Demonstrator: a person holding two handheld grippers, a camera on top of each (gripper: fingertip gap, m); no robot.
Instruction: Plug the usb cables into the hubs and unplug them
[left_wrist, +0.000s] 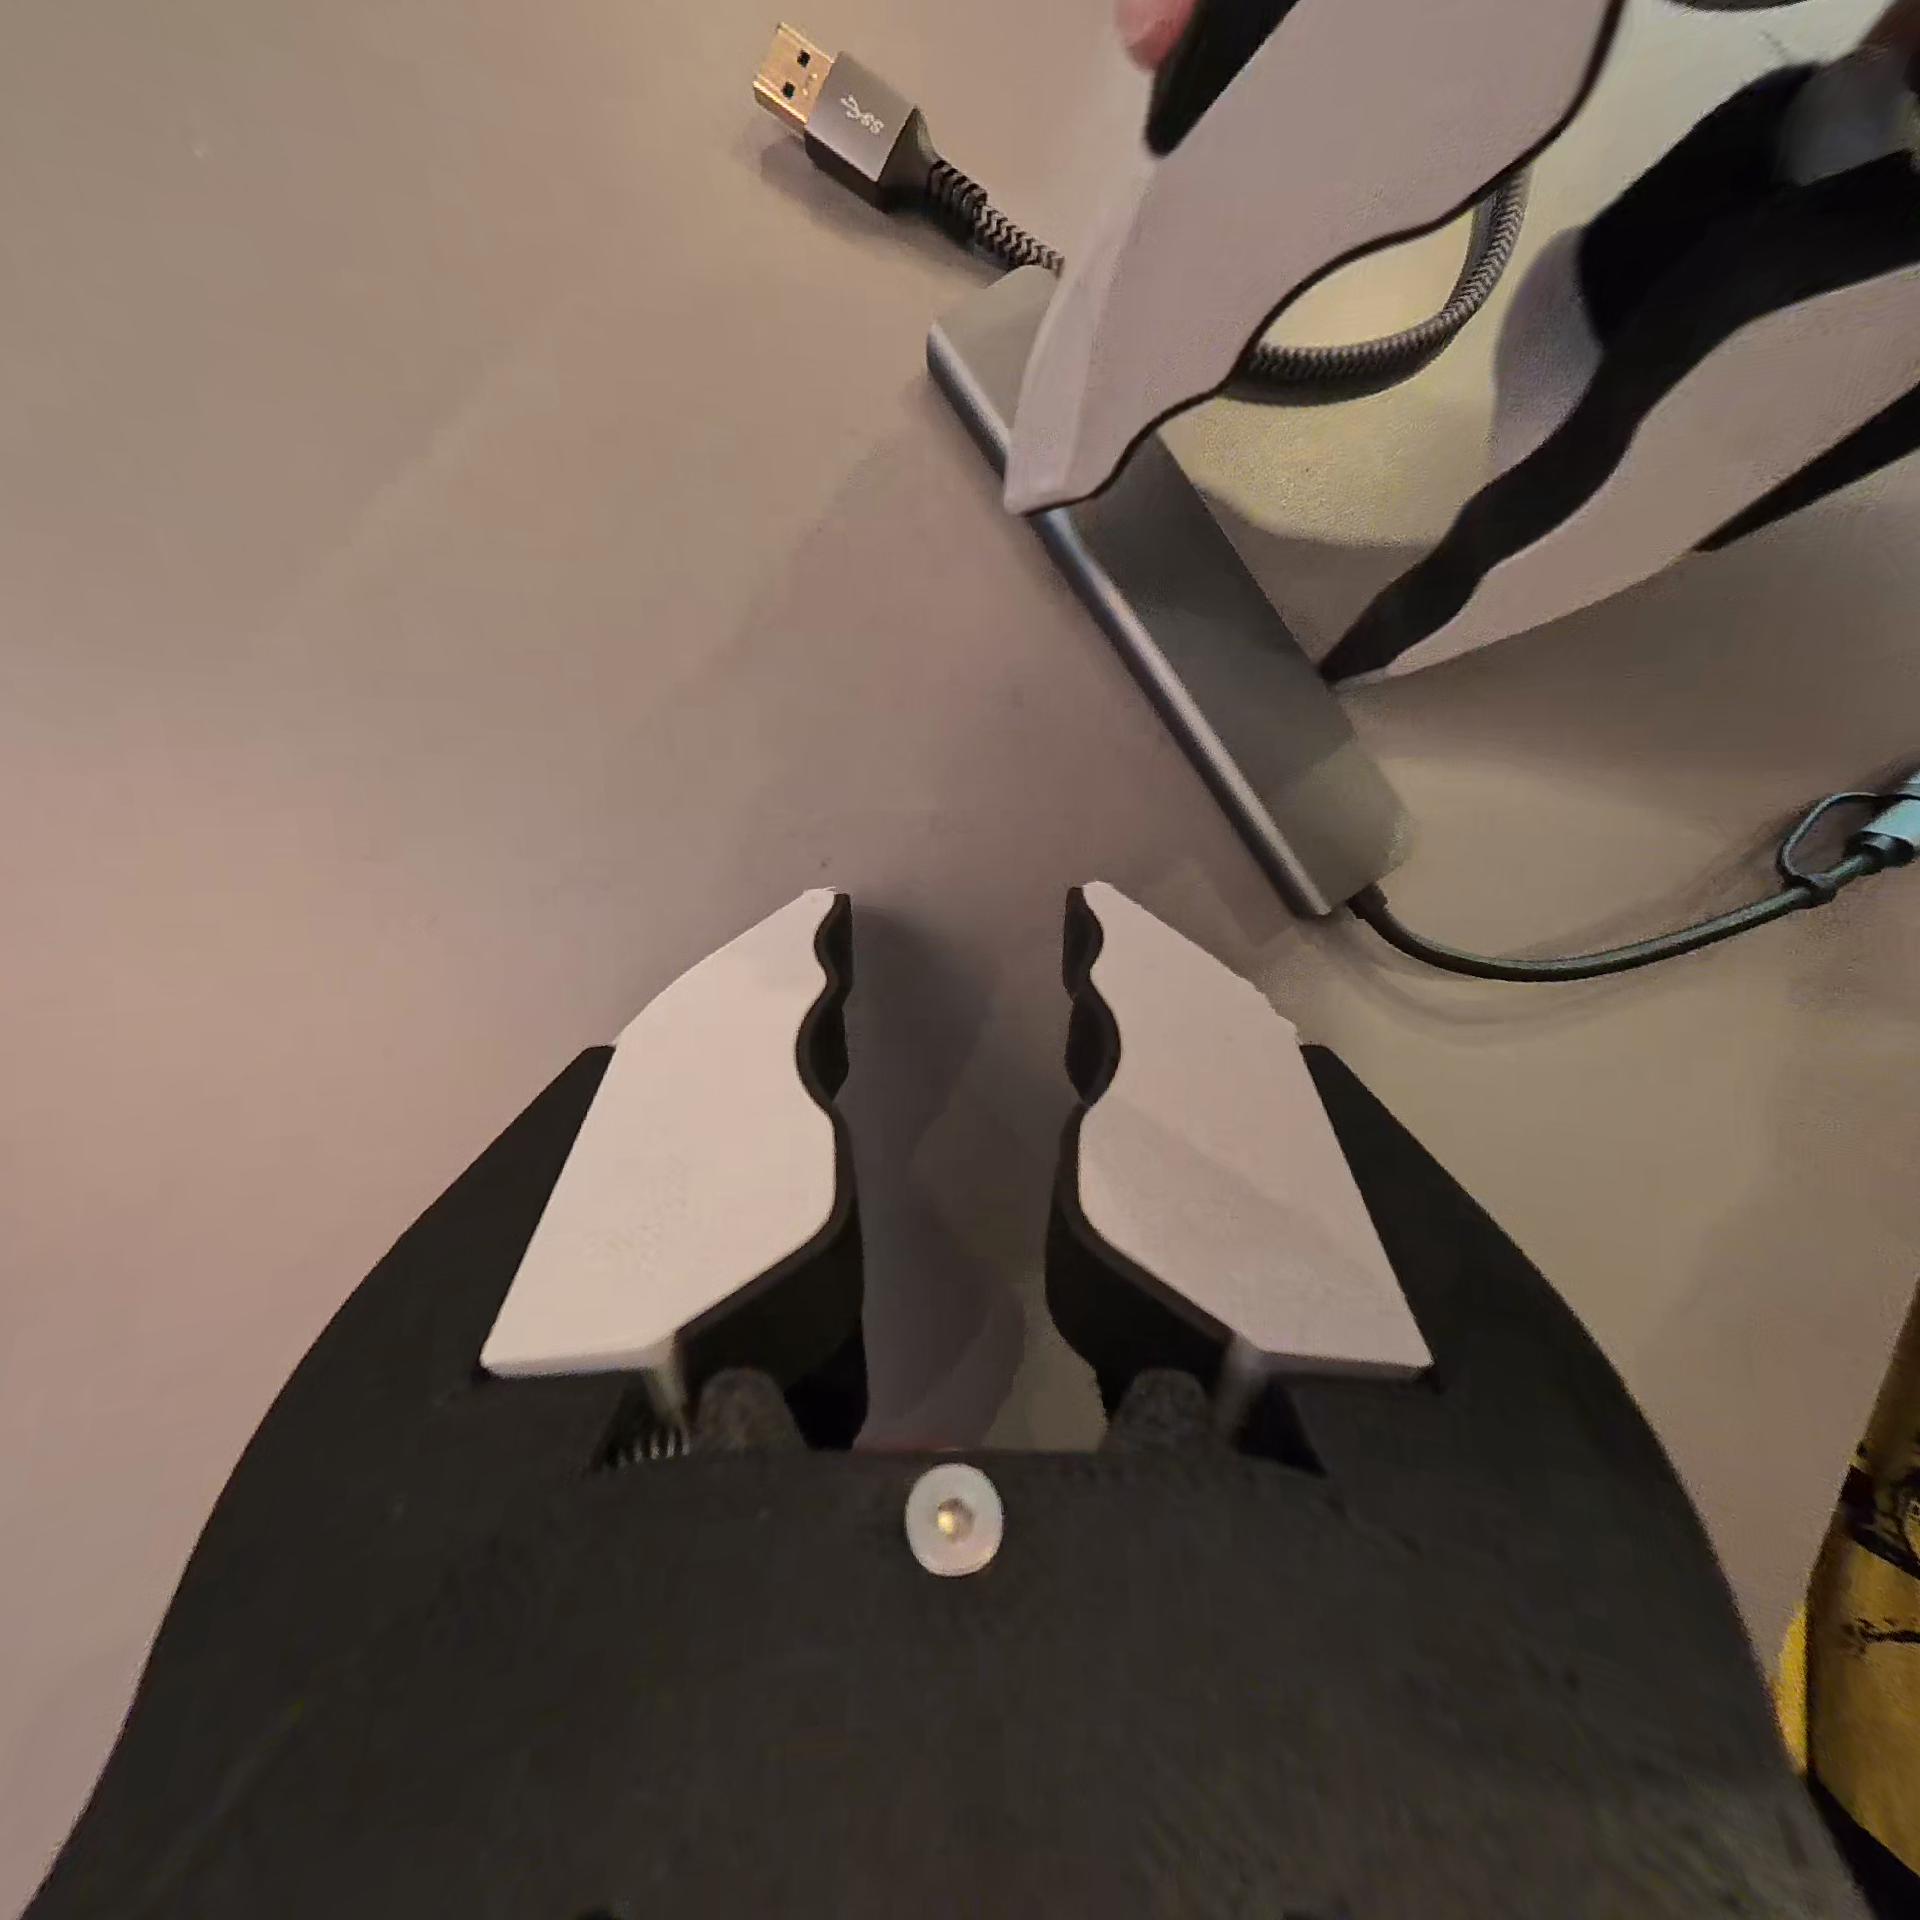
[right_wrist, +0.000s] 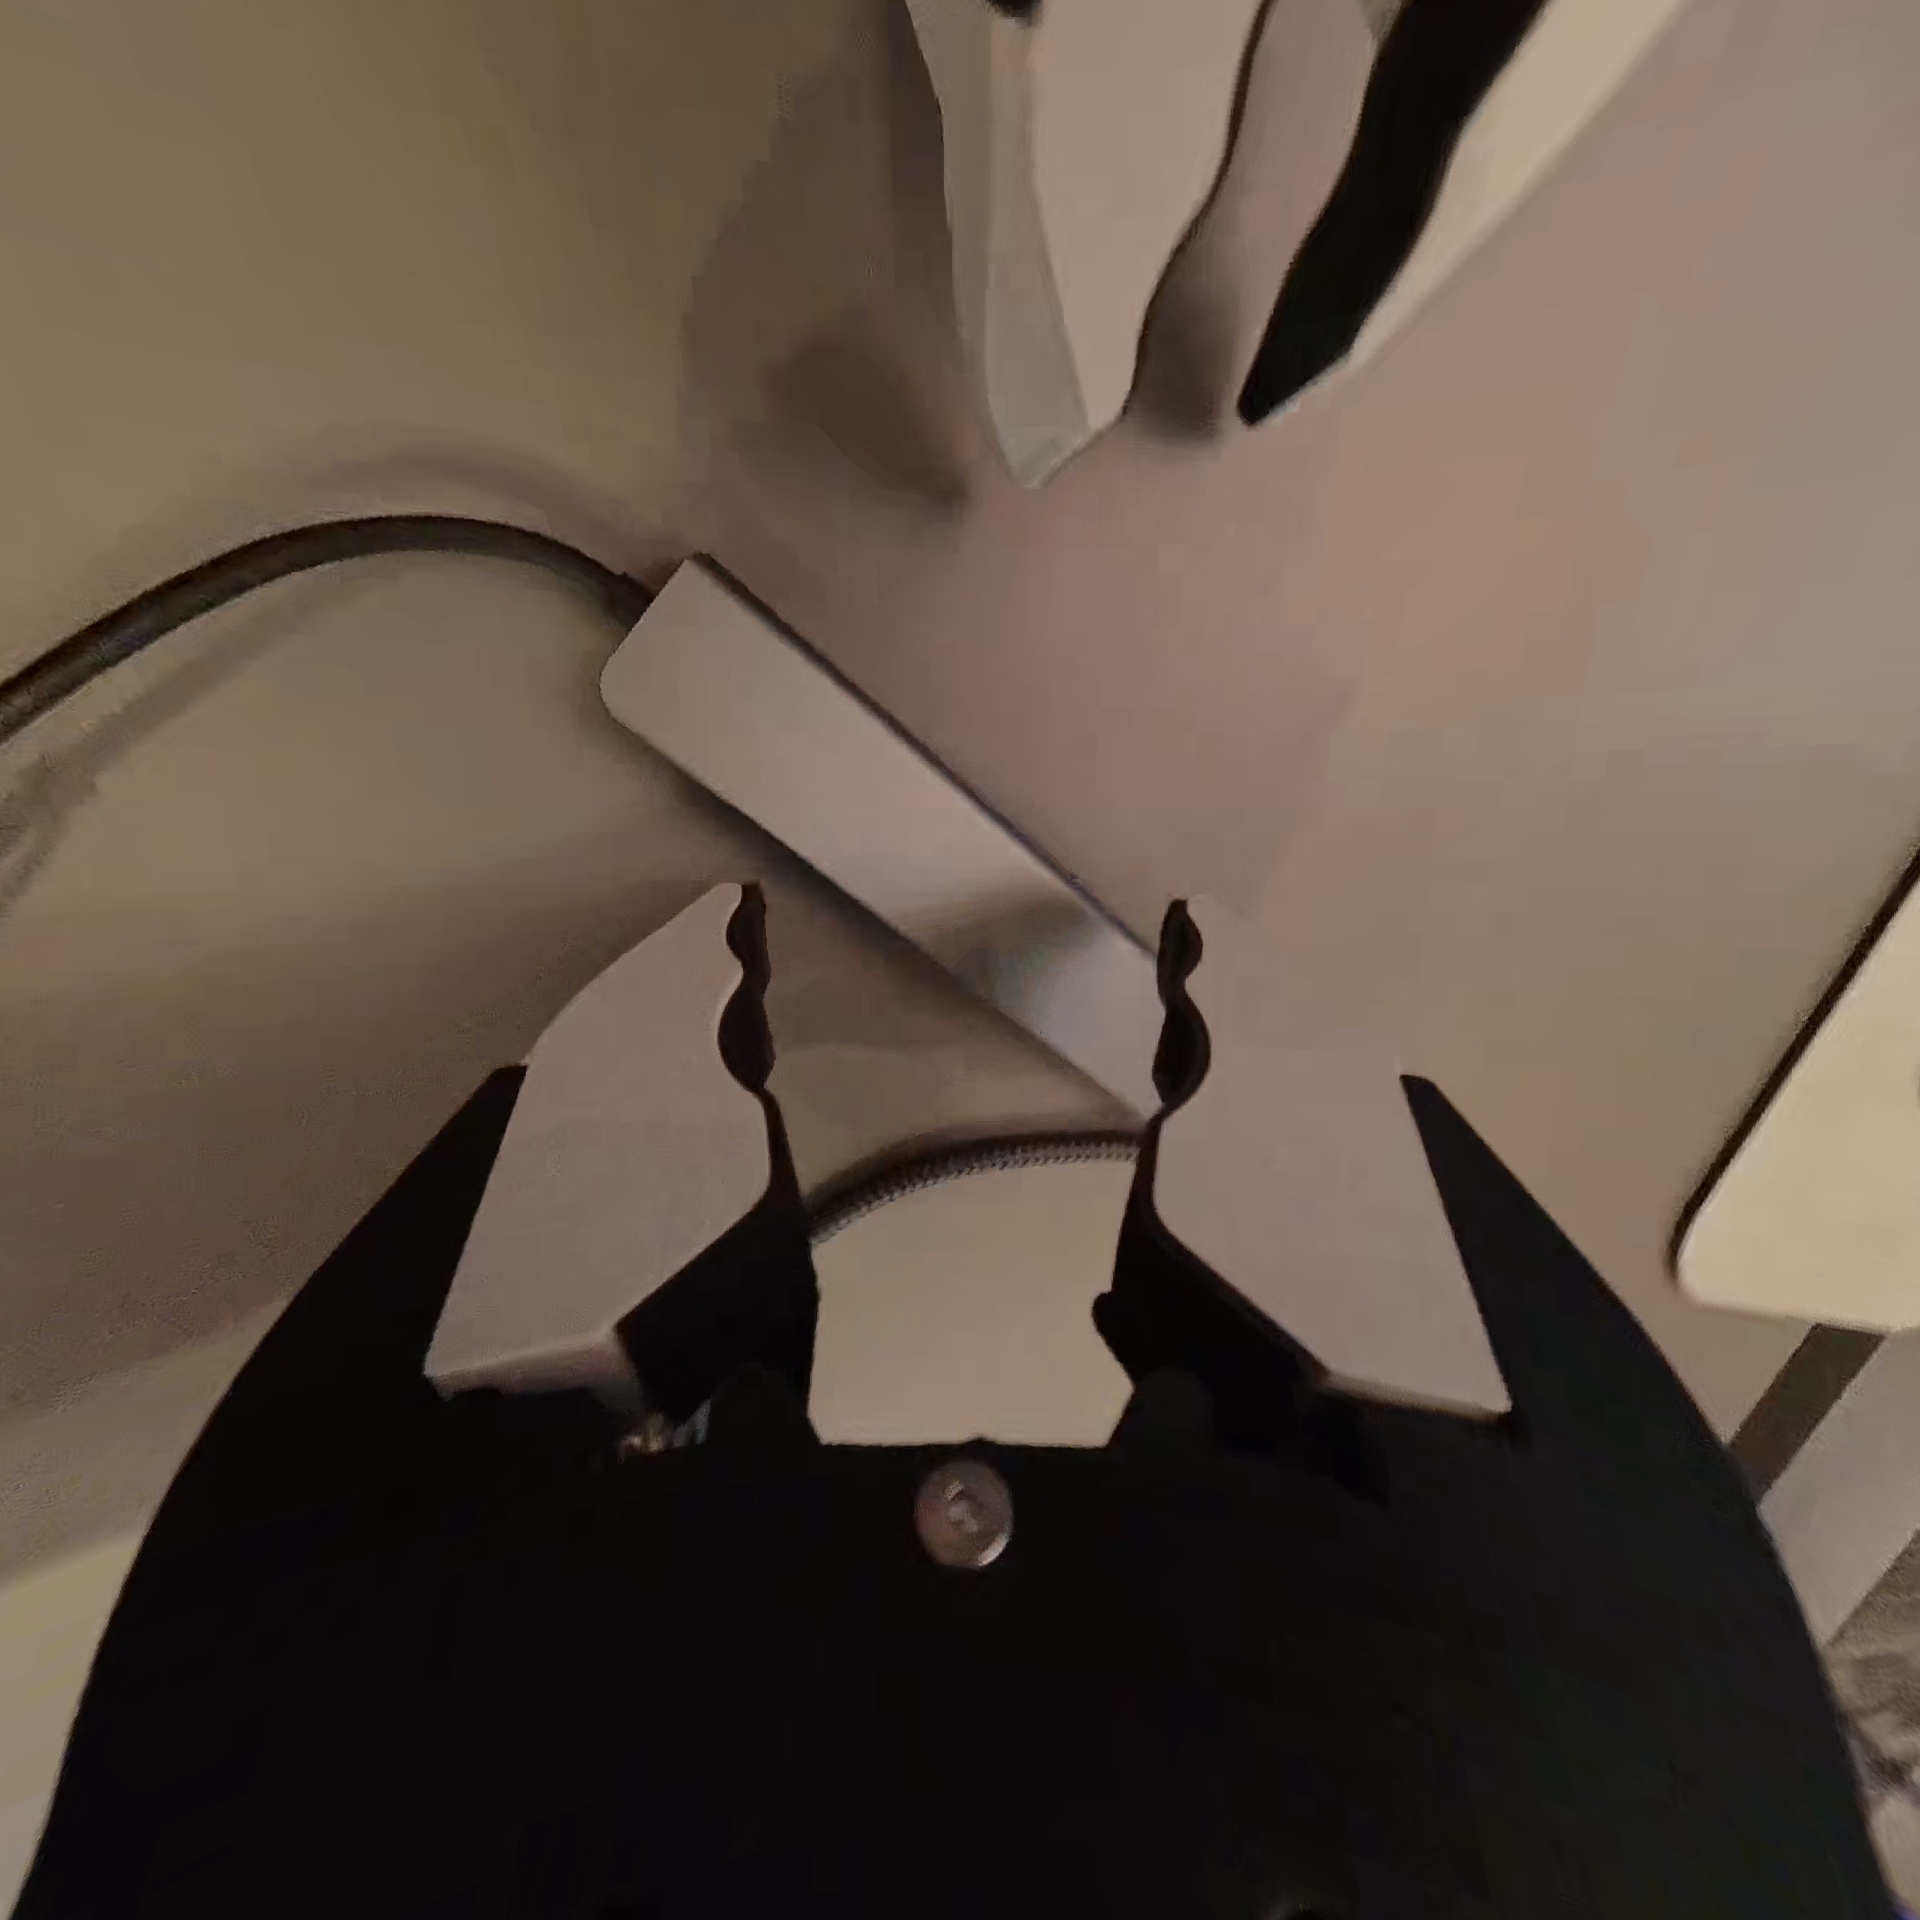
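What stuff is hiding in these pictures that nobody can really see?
- Left wrist view: the middle of the hub and part of the braided cable sit behind the right claw.
- Left wrist view: the thin cable's far end is cut off by the right edge.
- Right wrist view: blurred, so the hub's ports cannot be made out.

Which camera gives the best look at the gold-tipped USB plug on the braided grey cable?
The left wrist view: the gold-tipped USB plug lies unplugged on the table, sharp and unobstructed. The right wrist view shows no plug, only a stretch of braided cable between that gripper's fingers, probably the same cable.
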